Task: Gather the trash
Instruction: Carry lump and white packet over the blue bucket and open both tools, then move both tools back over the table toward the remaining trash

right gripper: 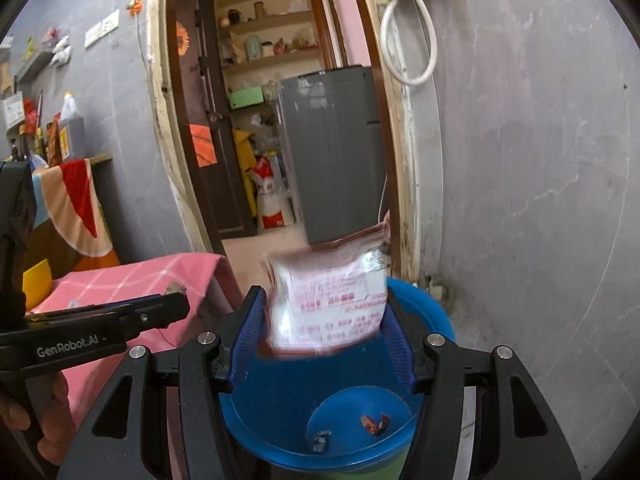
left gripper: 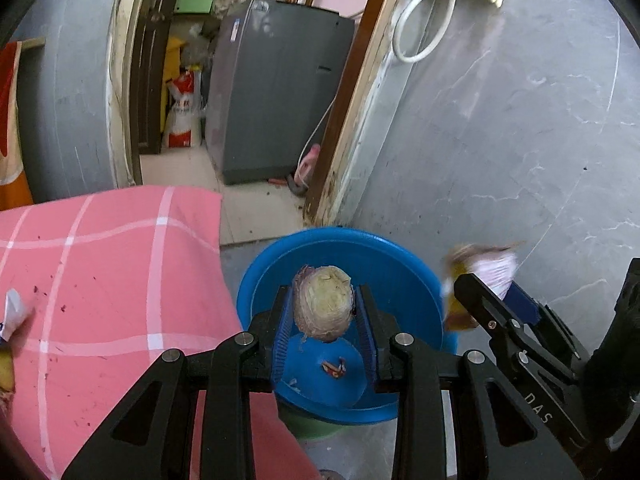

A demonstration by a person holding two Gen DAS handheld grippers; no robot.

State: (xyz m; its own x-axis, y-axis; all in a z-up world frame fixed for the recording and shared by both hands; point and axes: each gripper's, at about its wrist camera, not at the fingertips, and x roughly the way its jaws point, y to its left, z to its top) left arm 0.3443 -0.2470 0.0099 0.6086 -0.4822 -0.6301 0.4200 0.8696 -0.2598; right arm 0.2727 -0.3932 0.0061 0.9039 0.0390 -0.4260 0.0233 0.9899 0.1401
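Observation:
My left gripper point(left gripper: 323, 296) is shut on a round pale vegetable scrap point(left gripper: 322, 304) with purplish skin, held over the blue bucket point(left gripper: 260, 280). My right gripper point(right gripper: 326, 296) hangs over the same bucket point(right gripper: 432, 312) with its jaws spread wide. A white and red packet point(right gripper: 328, 308) lies flat between them, blurred with motion while the fingers look sharp. From the left wrist view the right gripper point(left gripper: 492, 292) is at the bucket's right rim, with the blurred packet point(left gripper: 484, 268) at its tips. A red wrapper bit point(right gripper: 374, 424) and a silver scrap point(right gripper: 320, 440) lie in the bucket's bottom.
A table with a pink checked cloth point(left gripper: 112, 264) stands left of the bucket, with a white scrap point(left gripper: 14, 312) at its left edge. A grey wall point(left gripper: 520, 140) rises right behind. Beyond the doorway stands a grey appliance point(left gripper: 276, 92). A hand point(right gripper: 52, 420) holds the left gripper point(right gripper: 178, 300).

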